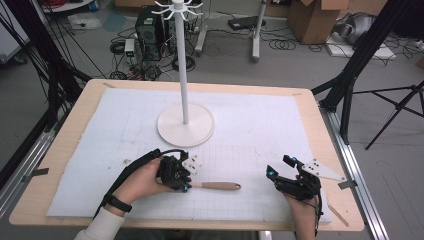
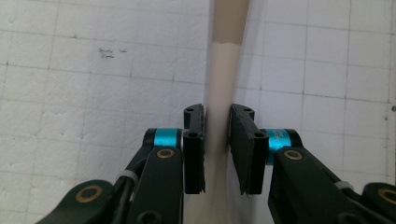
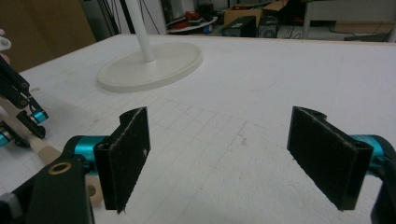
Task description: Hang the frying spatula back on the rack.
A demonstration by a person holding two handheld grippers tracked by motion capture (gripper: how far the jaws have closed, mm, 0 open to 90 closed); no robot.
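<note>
A: Where's the utensil?
B: On the white mat, at six o'clock from the stand. Its pale neck runs between the left gripper pads, handle pointing to three o'clock.
A: Clamped?
B: Jaws narrow, pressed on it. The right gripper sits at three o'clock from the handle, apart, spread wide, holding nothing
</note>
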